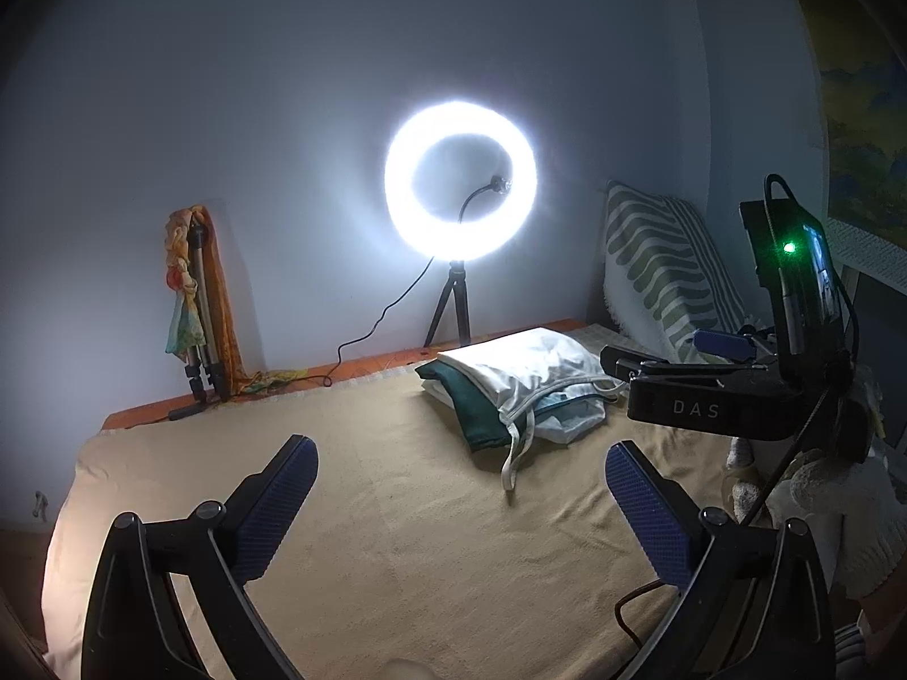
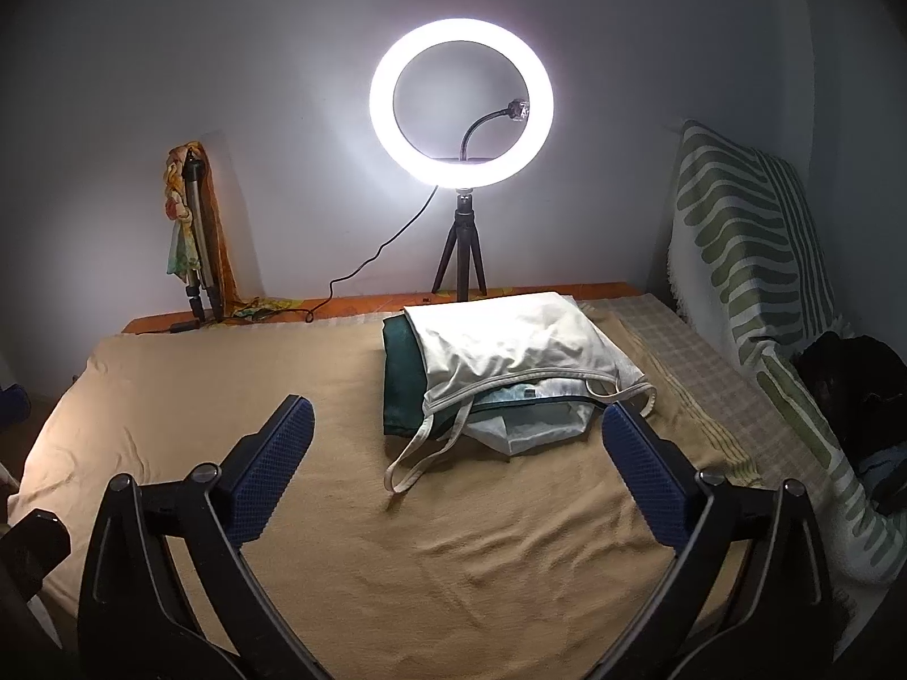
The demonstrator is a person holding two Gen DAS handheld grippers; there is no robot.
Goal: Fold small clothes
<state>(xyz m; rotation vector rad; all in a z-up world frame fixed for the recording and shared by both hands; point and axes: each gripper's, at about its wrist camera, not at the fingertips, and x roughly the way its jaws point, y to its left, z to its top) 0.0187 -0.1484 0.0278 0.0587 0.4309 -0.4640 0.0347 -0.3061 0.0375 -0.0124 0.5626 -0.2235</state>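
A stack of folded clothes lies at the far side of the tan blanket (image 2: 453, 555). A white strappy top (image 2: 510, 340) is on top, with a dark green garment (image 2: 399, 379) and a pale blue-white piece (image 2: 538, 425) under it. The stack also shows in the left wrist view (image 1: 527, 379). My left gripper (image 1: 462, 487) is open and empty above the blanket, short of the stack. My right gripper (image 2: 456, 442) is open and empty, just in front of the stack's loose straps (image 2: 408, 464). The right gripper's body (image 1: 708, 391) shows at the right of the left wrist view.
A lit ring light on a small tripod (image 2: 460, 107) stands at the back by the wall. A folded tripod with a colourful cloth (image 2: 195, 232) leans at the back left. A green-striped cushion (image 2: 754, 260) and a dark bundle (image 2: 856, 379) are on the right.
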